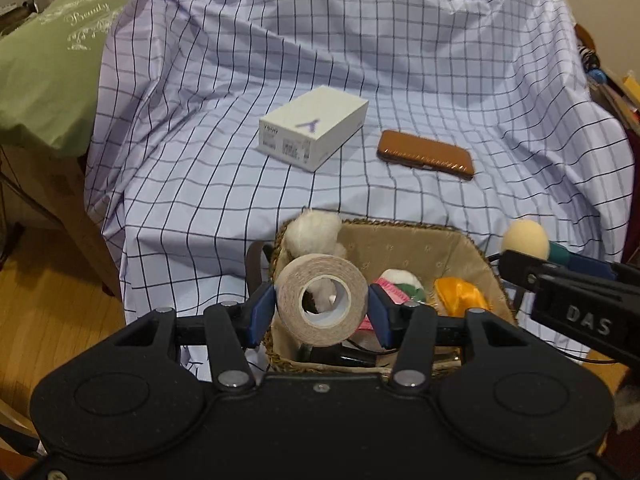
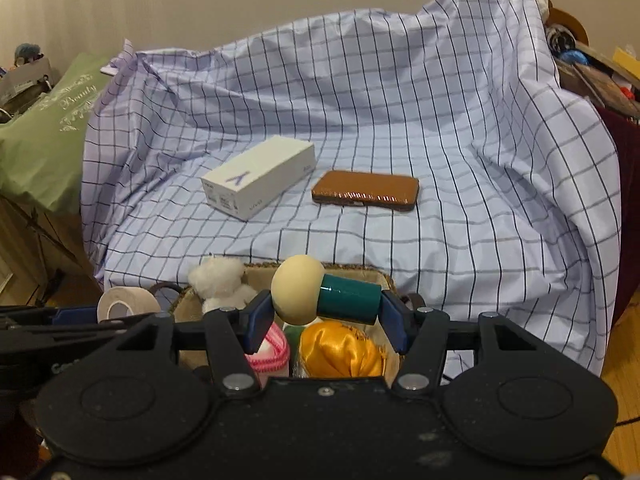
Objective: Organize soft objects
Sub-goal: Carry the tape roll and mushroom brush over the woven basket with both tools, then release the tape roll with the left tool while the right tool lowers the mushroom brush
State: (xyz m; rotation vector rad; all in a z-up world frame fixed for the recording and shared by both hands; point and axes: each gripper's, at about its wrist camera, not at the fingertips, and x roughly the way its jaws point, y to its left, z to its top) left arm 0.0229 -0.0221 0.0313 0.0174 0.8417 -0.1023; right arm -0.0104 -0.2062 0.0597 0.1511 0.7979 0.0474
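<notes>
My left gripper (image 1: 322, 312) is shut on a roll of beige tape (image 1: 322, 300) and holds it above the near left part of a woven basket (image 1: 460, 248). My right gripper (image 2: 326, 316) is shut on a sponge applicator with a cream head and teal handle (image 2: 326, 296), held sideways above the same basket (image 2: 384, 276). The basket holds a white plush toy (image 1: 312, 232), a pink and white item (image 2: 272, 350), a green and white item (image 1: 404, 282) and an orange satin pouch (image 2: 340, 352). The taped left gripper also shows at the left of the right wrist view (image 2: 128, 304).
A checked lilac cloth (image 1: 400, 80) covers the raised surface behind the basket. On it lie a white box (image 1: 314, 134) and a brown leather case (image 1: 426, 152). A green bag (image 1: 52, 60) sits at the left. Cluttered shelves (image 2: 592, 68) stand at the right. Wooden floor (image 1: 48, 300) lies below.
</notes>
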